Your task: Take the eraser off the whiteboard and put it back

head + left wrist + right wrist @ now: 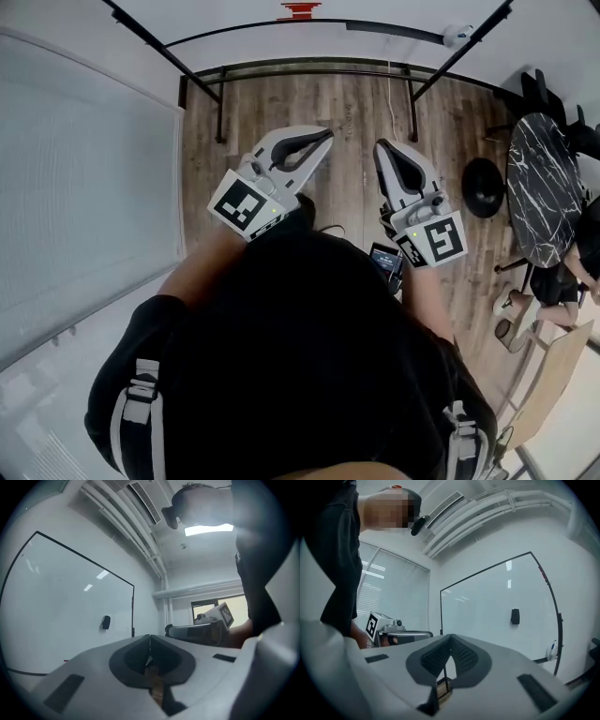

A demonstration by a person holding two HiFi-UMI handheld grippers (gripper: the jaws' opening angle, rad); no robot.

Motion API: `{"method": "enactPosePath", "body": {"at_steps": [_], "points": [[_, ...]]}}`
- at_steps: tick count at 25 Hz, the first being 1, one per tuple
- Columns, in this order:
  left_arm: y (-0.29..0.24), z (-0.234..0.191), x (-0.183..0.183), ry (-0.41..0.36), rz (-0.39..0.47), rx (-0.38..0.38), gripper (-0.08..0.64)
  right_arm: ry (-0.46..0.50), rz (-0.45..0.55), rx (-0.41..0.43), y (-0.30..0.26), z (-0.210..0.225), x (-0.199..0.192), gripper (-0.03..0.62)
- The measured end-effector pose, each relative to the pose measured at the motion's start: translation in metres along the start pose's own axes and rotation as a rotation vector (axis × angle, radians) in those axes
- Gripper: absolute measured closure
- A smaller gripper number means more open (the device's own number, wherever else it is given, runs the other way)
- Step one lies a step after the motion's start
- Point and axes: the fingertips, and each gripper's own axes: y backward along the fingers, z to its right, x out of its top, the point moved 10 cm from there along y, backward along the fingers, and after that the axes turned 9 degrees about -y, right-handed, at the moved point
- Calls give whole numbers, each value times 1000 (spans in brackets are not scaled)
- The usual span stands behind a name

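I hold two white grippers level and side by side above a brown wood-plank floor (281, 103). The left hand-held gripper (150, 638) has its dark padded jaws pressed together, with nothing between them. The right hand-held gripper (451, 637) is pressed together and empty too. Ahead stands a large white whiteboard (487, 602) in a thin black frame. The small black rectangular eraser (515, 616) clings upright to the board's face, in its lower half toward the right edge, well apart from both grippers. What looks like a white and blue marker (552, 649) sits near the board's lower right corner.
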Motion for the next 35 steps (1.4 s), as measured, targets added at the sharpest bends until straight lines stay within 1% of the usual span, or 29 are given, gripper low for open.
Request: {"method": "enactPosePath", "body": {"at_steps": [10, 15, 17, 22, 25, 29, 35], "points": [[6, 13, 1, 1, -15, 11, 554, -55, 7, -18, 7, -1, -9, 589], [0, 10, -1, 6, -20, -1, 554, -80, 11, -43, 7, 6, -10, 589], [-5, 4, -4, 10, -21, -11, 554, -76, 1, -61, 4, 11, -11, 589], [-28, -24, -11, 11, -5, -33, 554, -62, -11, -92, -16, 31, -10, 589], [-42, -49, -17, 14, 9, -41, 554, -55, -18, -101, -36, 45, -8, 589], [-50, -81, -13, 16, 23, -50, 554, -44, -24, -111, -65, 54, 3, 589], [-70, -139, -22, 25, 35, -66, 554, -29, -33, -124, -118, 78, 10, 589]]}}
